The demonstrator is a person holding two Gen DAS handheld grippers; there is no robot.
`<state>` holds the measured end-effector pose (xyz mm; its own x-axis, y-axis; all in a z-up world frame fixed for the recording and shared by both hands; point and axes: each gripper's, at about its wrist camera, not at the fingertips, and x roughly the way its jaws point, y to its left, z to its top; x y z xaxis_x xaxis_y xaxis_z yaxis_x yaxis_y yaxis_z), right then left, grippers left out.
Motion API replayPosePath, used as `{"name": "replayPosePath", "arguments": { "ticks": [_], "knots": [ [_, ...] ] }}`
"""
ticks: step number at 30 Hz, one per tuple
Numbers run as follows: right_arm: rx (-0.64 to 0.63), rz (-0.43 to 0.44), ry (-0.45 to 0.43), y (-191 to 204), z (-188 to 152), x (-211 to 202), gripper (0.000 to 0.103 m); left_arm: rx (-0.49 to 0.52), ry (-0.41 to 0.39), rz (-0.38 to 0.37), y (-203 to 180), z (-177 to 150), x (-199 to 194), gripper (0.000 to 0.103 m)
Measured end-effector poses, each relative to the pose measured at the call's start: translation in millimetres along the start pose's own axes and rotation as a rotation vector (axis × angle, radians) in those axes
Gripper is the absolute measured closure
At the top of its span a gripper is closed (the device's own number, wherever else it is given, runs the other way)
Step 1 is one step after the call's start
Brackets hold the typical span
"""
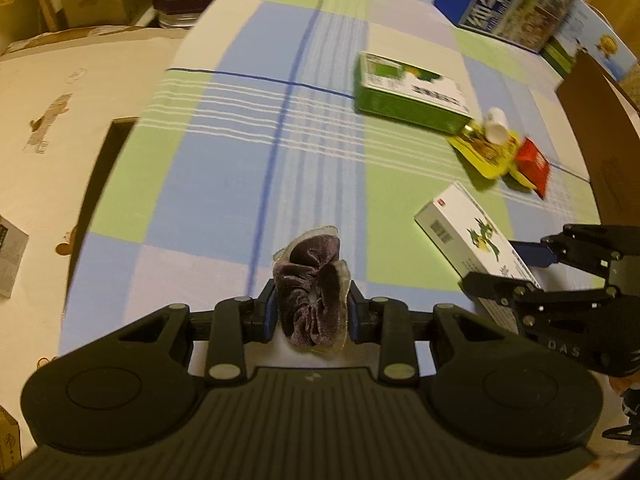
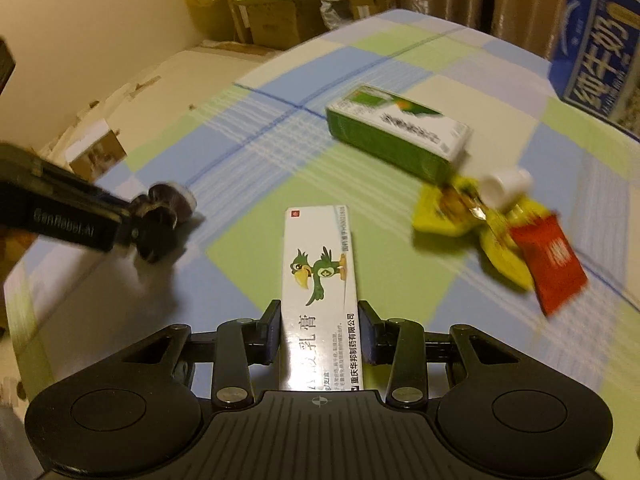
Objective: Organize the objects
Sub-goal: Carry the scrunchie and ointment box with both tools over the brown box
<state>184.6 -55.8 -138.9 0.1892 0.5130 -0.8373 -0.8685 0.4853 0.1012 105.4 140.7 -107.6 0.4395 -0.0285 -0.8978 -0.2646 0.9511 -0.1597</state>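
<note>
Spread across most of both views: a checked blue, green and white tablecloth [image 1: 240,152] on a table, stage for the sorting. At the far edge, a big blue printed milk carton [image 2: 596,40], cut off by the frame. Nearer the middle, a flat green and white cardboard box [image 1: 408,88], lying apart from the rest, probably awaiting its turn.

Held in the right gripper [image 2: 320,336]: a long white medicine box with a green parrot drawing [image 2: 320,280], pinched across its narrow width near the close end, far end reaching out over the cloth; a grip suited to carrying it level. Whether lifted or resting, hard to say.

Beside the green box, a small heap: crumpled yellow foil packet [image 2: 460,216], red sachet [image 2: 552,260], small white plastic cap or bottle [image 2: 506,186] on top, all smeared by motion blur, so labels unreadable.

Clamped in the left gripper [image 1: 312,312]: a bunched dark purple velvet scrunchie with pale trim [image 1: 312,280], squeezed between narrow-set pads, hanging above the near edge of the cloth. Destination for either item not visible.
</note>
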Motion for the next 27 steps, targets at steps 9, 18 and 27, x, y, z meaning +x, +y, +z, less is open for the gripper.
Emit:
{"name": "replayPosePath", "arguments": {
  "ticks": [9, 18, 27],
  "knots": [
    [0.086, -0.036, 0.014, -25.2, -50.2, -39.9, 0.067, 0.082, 0.015, -0.058, -46.2, -6.9, -0.8, 0.075],
    [0.3, -0.02, -0.028, -71.9, -91.4, -95.9, 0.068, 0.179, 0.003, -0.123, -107.1, -8.4, -10.5, 0.075],
    [0.46, -0.061, -0.154, -100.9, -127.4, -169.1, 0.068, 0.282, -0.057, -0.2, -176.9, 5.6, -27.0, 0.075]
  ]
}}
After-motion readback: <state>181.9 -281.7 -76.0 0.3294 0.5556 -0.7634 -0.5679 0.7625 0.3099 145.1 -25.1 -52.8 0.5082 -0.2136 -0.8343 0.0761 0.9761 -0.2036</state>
